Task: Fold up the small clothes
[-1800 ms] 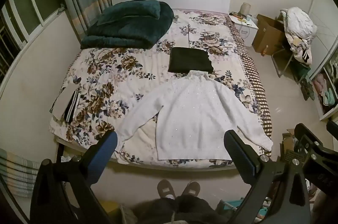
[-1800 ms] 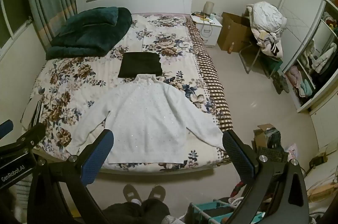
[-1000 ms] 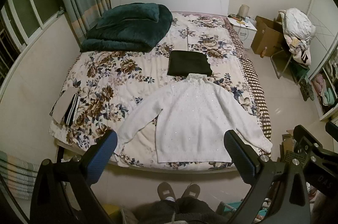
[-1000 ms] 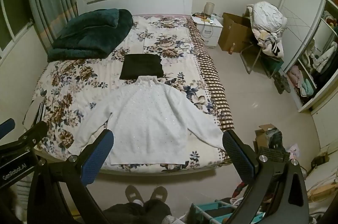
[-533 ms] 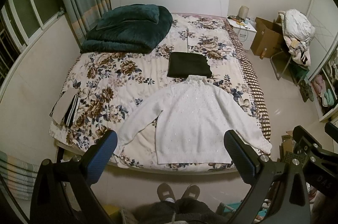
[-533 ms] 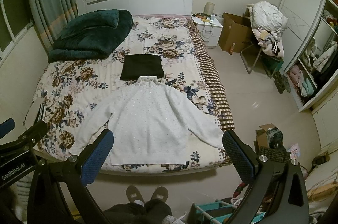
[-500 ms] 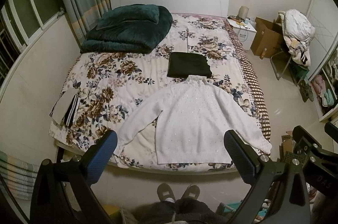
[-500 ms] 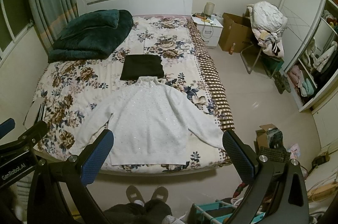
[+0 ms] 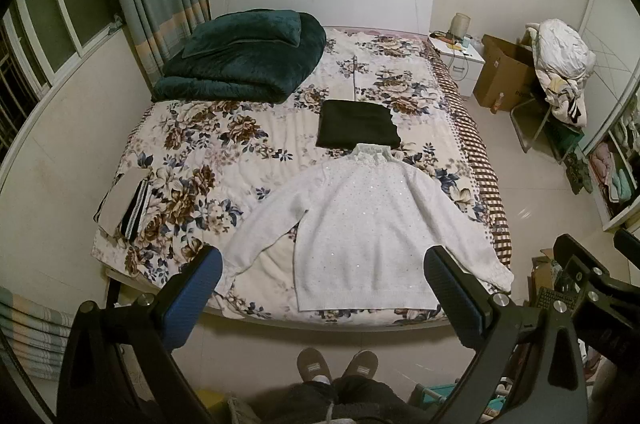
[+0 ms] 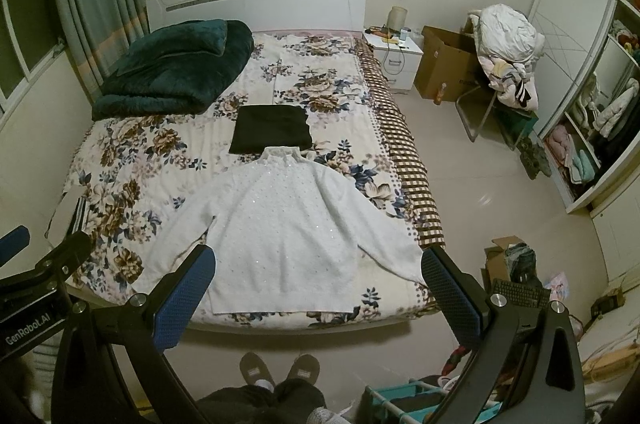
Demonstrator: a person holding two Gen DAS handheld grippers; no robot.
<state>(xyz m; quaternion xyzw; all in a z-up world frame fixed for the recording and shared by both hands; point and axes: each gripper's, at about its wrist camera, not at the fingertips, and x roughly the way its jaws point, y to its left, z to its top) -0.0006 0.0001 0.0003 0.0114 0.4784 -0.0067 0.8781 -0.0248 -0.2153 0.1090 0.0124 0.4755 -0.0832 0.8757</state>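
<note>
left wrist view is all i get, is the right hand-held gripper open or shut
Observer: Open. In the right wrist view, the right hand-held gripper has its blue-padded fingers spread wide with nothing between them.
Operator: ok, its body blocks the floor on my right, whats down there
Observer: A dark keyboard lies on the floor, next to an open cardboard box with dark cloth in it.
</note>
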